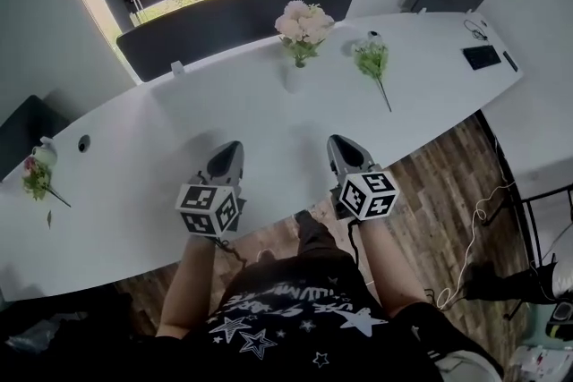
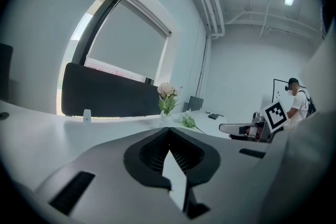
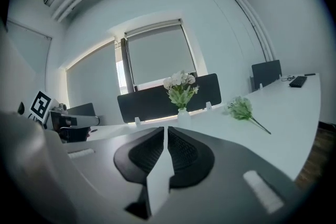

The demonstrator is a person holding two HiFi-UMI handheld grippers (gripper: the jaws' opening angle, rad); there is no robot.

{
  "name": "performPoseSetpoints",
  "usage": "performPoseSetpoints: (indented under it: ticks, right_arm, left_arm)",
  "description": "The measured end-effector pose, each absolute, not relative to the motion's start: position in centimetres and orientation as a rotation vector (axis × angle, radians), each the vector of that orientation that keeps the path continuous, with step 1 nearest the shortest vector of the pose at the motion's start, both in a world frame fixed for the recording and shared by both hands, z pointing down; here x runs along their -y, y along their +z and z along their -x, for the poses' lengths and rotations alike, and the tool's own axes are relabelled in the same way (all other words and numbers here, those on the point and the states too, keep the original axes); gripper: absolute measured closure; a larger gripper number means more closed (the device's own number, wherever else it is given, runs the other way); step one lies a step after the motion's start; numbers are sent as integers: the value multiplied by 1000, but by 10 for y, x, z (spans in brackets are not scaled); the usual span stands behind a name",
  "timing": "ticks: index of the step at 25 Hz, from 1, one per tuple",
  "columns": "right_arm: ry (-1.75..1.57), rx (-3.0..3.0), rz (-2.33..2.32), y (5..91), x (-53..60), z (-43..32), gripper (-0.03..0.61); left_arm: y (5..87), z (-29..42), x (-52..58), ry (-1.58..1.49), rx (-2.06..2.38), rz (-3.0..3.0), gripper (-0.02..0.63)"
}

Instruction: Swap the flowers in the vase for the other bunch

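A small white vase [image 1: 294,78] stands on the far side of the long white table [image 1: 179,130], holding a bunch of pale pink flowers [image 1: 303,24]. A second bunch with white blooms and a long green stem [image 1: 373,63] lies flat on the table to the right of the vase. My left gripper [image 1: 230,148] and right gripper [image 1: 337,141] hover side by side over the near table edge, both shut and holding nothing. The vase bunch [image 3: 181,86] and the loose bunch [image 3: 242,110] appear ahead in the right gripper view, and farther off [image 2: 167,96] in the left gripper view.
A dark screen [image 1: 235,18] runs along the table's far edge under a window. Another small flower bunch [image 1: 38,177] lies at the far left. A black phone [image 1: 482,57] and cable rest at the table's right end. Wood floor and chairs lie to the right.
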State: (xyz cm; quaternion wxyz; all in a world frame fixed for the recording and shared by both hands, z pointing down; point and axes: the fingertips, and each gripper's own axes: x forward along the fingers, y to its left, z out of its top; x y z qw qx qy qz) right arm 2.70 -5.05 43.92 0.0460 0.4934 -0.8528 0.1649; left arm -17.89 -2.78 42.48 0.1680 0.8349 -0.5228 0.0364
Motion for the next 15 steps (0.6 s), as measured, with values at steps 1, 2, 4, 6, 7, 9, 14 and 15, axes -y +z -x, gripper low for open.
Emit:
performPoseSetpoints:
  ticks: [1,2,4,6,7,9,14,15]
  right_arm:
    - [500,2611,-1495,439,57,-27,574]
    - [495,2618,-1484,438,64,-28,574]
    - [484,2628,-1455,439,78,-27,560]
    - [481,2635,-1417,442,91,-25,538]
    - [482,2639,-1400,442,98,-24,518]
    - [492,2654,-1366,444,112,-23,481]
    - [502,2680,-1257,454,139,-16,468]
    - [504,2683,-1240,456,144,-15,461]
  left_arm:
    - [424,177,31,106,1496,-2374,606]
    - [423,176,35,110,1506,-2373,606]
    - [421,173,43,113,1530,-2359,606]
    - [420,171,48,110,1551,-2341,606]
    - [419,169,50,112,1558,-2336,606]
    - [420,165,57,122,1571,-2330,606]
    - [426,156,78,135,1604,-2298,606]
    - [427,154,82,135,1607,-2292,606]
